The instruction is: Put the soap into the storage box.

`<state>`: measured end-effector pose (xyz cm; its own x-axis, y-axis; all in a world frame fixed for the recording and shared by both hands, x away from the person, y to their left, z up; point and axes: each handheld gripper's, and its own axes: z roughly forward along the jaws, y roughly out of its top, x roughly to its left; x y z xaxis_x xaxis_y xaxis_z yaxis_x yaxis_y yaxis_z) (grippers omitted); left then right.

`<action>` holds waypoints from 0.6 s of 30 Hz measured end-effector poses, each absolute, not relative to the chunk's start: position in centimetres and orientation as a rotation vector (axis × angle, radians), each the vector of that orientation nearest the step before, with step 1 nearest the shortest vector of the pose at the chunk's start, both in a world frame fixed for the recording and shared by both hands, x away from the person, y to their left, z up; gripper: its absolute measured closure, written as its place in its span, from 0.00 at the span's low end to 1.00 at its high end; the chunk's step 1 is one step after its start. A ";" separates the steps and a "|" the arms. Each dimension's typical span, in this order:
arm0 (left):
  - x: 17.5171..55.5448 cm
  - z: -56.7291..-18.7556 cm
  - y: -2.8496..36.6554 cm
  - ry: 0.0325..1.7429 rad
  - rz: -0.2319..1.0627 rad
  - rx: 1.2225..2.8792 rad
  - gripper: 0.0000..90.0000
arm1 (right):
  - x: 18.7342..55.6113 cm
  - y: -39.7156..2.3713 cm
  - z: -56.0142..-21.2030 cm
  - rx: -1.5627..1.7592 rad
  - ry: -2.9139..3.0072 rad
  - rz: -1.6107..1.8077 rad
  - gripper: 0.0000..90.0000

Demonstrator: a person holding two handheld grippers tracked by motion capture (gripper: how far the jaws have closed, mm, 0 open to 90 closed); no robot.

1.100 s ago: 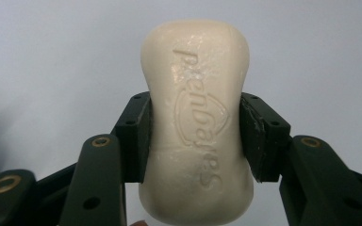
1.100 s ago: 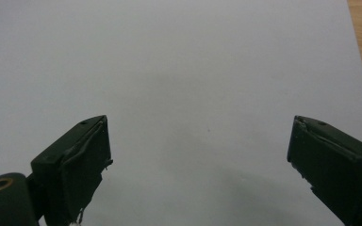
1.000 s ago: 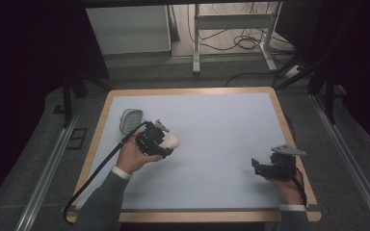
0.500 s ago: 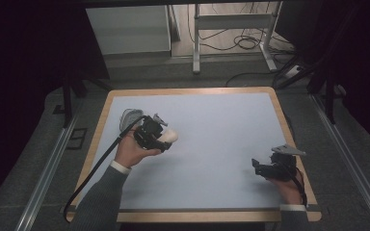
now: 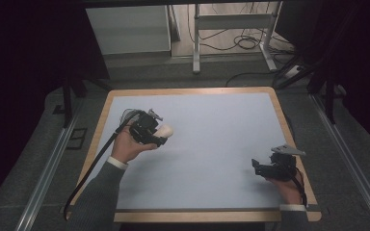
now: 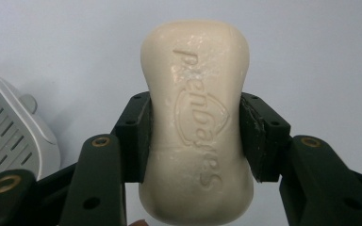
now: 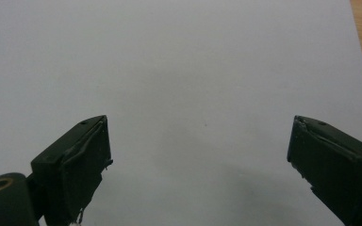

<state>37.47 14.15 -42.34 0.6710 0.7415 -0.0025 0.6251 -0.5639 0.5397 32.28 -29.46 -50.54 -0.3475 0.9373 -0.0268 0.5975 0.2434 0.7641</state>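
since the earlier frames the left hand [image 5: 125, 147] has drifted a little toward the far-left part of the surface [image 5: 212, 144], carrying the soap bar [image 5: 165, 130] with it and now covering the soap dish it sat beside; the right hand [image 5: 285, 186] has kept its place.

the left tool [image 5: 161, 136] pinches the soap across its narrow waist, one pad on each long side, with the bar held up off the surface and jutting out toward the middle of the surface. the soap looks stiff and fairly dense, a hard cake that won't bend, but its skin is smooth and likely slippery, and hard pressure may dent or mark it. the waist is the sensible place to hold it, since the wider ends on either side help to keep it from sliding out lengthwise.

the high view places the bar over the left half of the surface, near the far-left corner. the left gripper view adds what that one cannot: the raised lettering on the soap's face, the pads seated squarely on its sides, and the ribbed white soap dish [image 6: 9, 129] at the left, just beside the bar.

the right tool [image 5: 260, 165] rests near the right edge, and the right gripper view shows its jaws spread wide with nothing between them.
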 end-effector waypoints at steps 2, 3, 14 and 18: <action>37.6 -42.3 14.2 1.065 0.311 2.382 0.55 | 32.3 -29.5 -50.6 1.398 2.035 0.921 0.07; 37.8 -42.2 14.3 1.065 0.321 2.386 0.55 | 32.3 -29.5 -50.6 1.399 2.034 0.920 0.07; 38.8 -41.9 14.4 1.088 0.338 2.381 0.55 | 32.3 -29.6 -50.6 1.402 2.032 0.918 0.07; 39.2 -42.0 14.6 1.103 0.339 2.377 0.55 | 32.3 -29.6 -50.6 1.405 2.030 0.916 0.07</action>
<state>39.25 14.60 -41.97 0.6420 0.7665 0.0169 0.6436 -0.5508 0.5314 32.33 -29.63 -50.64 -0.3405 0.9399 -0.0269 0.6016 0.2397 0.7620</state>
